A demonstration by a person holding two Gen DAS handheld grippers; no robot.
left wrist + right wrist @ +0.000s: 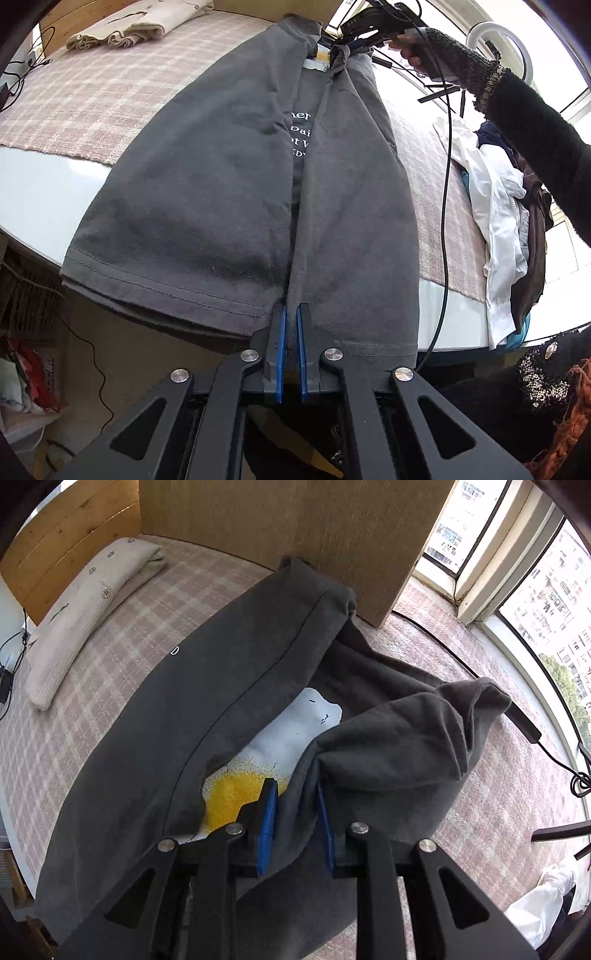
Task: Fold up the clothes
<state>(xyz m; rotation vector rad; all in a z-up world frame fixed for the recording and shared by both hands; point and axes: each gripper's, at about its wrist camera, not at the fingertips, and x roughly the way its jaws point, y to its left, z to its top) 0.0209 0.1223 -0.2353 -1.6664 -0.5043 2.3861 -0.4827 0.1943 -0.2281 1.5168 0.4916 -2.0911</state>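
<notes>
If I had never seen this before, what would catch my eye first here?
Most striking is the dark grey T-shirt stretched lengthwise across the pink checked cover, both sides folded inward. The left gripper pinches its hem at the near edge, while the right gripper straddles bunched fabric beside a yellow-and-white print. A heap of unfolded clothes waits on the right.

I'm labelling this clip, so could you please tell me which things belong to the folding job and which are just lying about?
In the job: grey T-shirt, left gripper, right gripper.
Lying about: folded cream garment, clothes pile, ring light, checked cloth.
</notes>
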